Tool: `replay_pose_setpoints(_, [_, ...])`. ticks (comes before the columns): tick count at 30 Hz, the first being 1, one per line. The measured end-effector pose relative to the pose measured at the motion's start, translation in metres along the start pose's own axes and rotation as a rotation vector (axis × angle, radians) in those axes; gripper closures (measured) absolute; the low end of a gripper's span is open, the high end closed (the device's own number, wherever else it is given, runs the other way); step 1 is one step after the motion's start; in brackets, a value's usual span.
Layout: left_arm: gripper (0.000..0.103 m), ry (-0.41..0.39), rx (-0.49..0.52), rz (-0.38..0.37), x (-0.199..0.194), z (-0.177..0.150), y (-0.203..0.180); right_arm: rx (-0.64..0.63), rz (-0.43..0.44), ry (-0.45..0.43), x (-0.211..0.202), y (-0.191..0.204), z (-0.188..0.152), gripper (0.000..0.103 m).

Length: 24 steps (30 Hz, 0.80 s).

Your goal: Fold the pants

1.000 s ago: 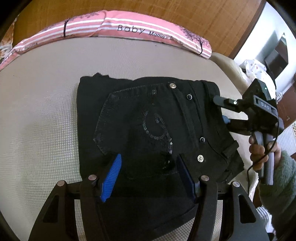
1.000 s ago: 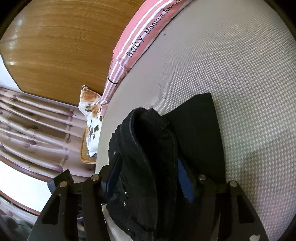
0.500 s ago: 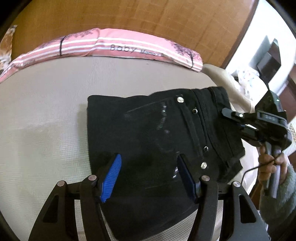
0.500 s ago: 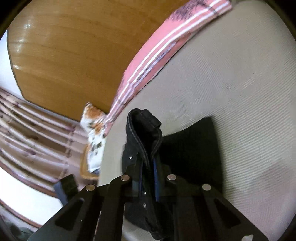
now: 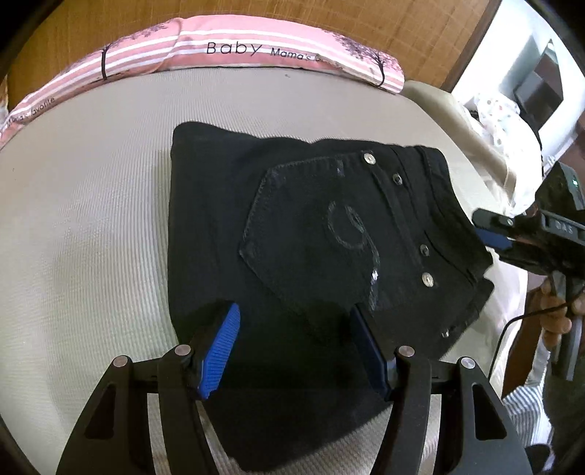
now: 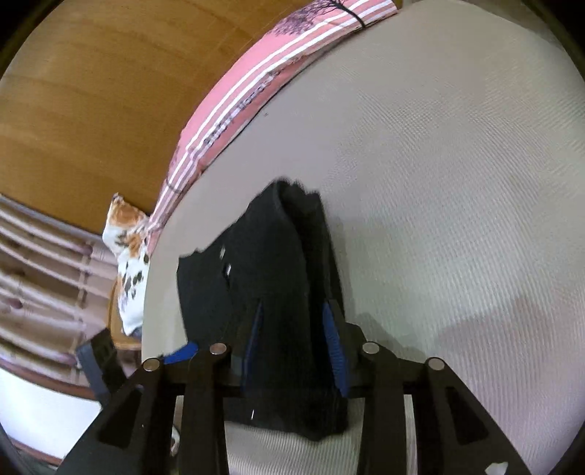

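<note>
While one pair of black pants (image 5: pixel 310 248) lies folded into a thick block on the bed (image 5: pixel 91 226), two tools work at it, one per hand. One pink striped pillow (image 5: pixel 226 51) runs along the wooden headboard (image 5: pixel 292 18), and one floral cushion (image 6: pixel 126 255) sits past the bed's corner in the right wrist view. Four metal rivets show near the waistband, beside a back pocket with a stitched curl.

Left tool (image 5: pixel 292 350): fingers spread wide, blue pads resting on the near edge of the pants, nothing pinched between them.

Right tool (image 6: pixel 296 347): fingers also parted, straddling the waistband end of the block; the fabric stands between the pads, and whether both pads touch it is unclear. In the left wrist view this tool (image 5: pixel 491 234) meets the right edge of the pants.

Blur softens the right wrist view. Lower layers of the pants are hidden under the top fold, and the tool frames cover the near edge.
</note>
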<state>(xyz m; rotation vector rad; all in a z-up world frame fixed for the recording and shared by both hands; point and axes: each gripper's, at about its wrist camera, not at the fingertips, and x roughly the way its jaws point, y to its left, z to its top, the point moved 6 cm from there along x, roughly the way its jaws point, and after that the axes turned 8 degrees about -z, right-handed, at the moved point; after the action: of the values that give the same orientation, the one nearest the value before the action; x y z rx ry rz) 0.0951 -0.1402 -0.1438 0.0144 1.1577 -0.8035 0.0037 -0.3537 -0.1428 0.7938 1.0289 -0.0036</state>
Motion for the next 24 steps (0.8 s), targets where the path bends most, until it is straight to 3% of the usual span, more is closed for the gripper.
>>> replay_pose_setpoints(3, [0.04, 0.002, 0.014, -0.003, -0.003, -0.007, -0.004, -0.03, -0.003, 0.008, -0.002, 0.005, -0.017, 0.07])
replay_pose_setpoints(5, [0.04, 0.004, 0.017, 0.003, -0.004, -0.011, -0.005, -0.044, -0.041, 0.0, 0.002, 0.003, -0.019, 0.078])
replay_pose_setpoints(6, [0.04, 0.004, 0.018, 0.007, -0.005, -0.012, -0.005, -0.036, -0.07, -0.004, 0.002, 0.0, -0.019, 0.088])
replay_pose_setpoints(9, [0.04, 0.004, 0.022, 0.005, -0.01, -0.014, -0.008, -0.025, -0.029, -0.051, -0.015, 0.006, -0.018, 0.092])
replay_pose_setpoints(13, [0.04, 0.0, 0.026, -0.019, -0.019, -0.017, -0.011, -0.026, 0.01, -0.099, -0.038, 0.017, -0.022, 0.093])
replay_pose_setpoints(18, [0.04, 0.042, 0.057, 0.004, -0.014, -0.028, -0.009, -0.102, -0.187, -0.056, -0.007, -0.002, -0.038, 0.094])
replay_pose_setpoints(24, [0.039, 0.036, 0.067, 0.007, -0.012, -0.028, -0.008, -0.084, -0.186, -0.042, 0.001, -0.006, -0.034, 0.092])
